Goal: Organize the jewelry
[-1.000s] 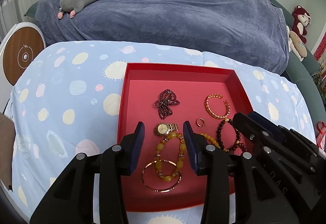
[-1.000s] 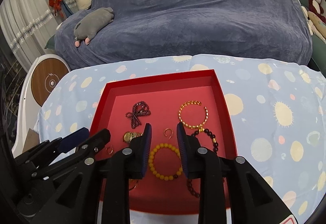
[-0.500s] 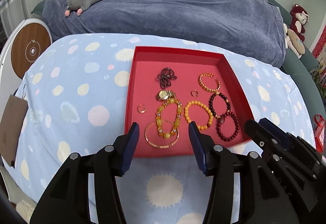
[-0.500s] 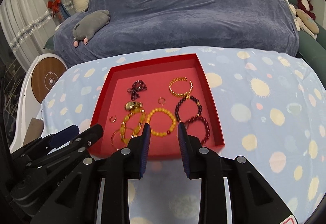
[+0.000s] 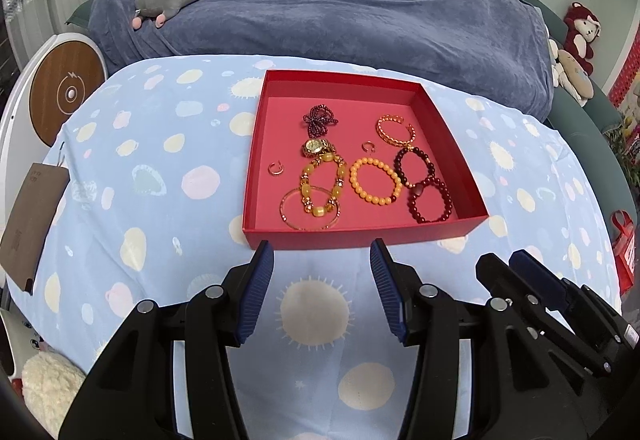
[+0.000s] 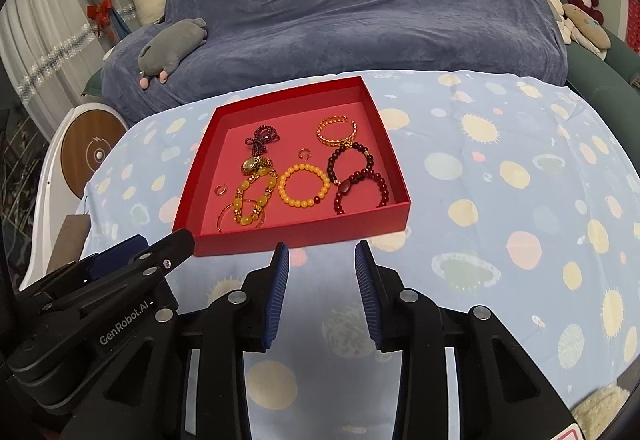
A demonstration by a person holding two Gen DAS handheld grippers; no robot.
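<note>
A red tray [image 5: 362, 236] is sitting on a bench covered by a blue spotted cloth [image 5: 160, 176], holding bracelets, a watch [image 5: 316, 147], a dark necklace [image 5: 318, 120] and two small rings. Both tools are hovering over the cloth just in front of the tray. The left tool [image 5: 322, 268] is standing open and empty; the right tool [image 6: 322, 260] is opening, nothing between its jaws.

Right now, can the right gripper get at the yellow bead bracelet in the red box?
Probably yes: the right gripper, empty and opening, faces the yellow bead bracelet; only the red box wall lies between.
</note>
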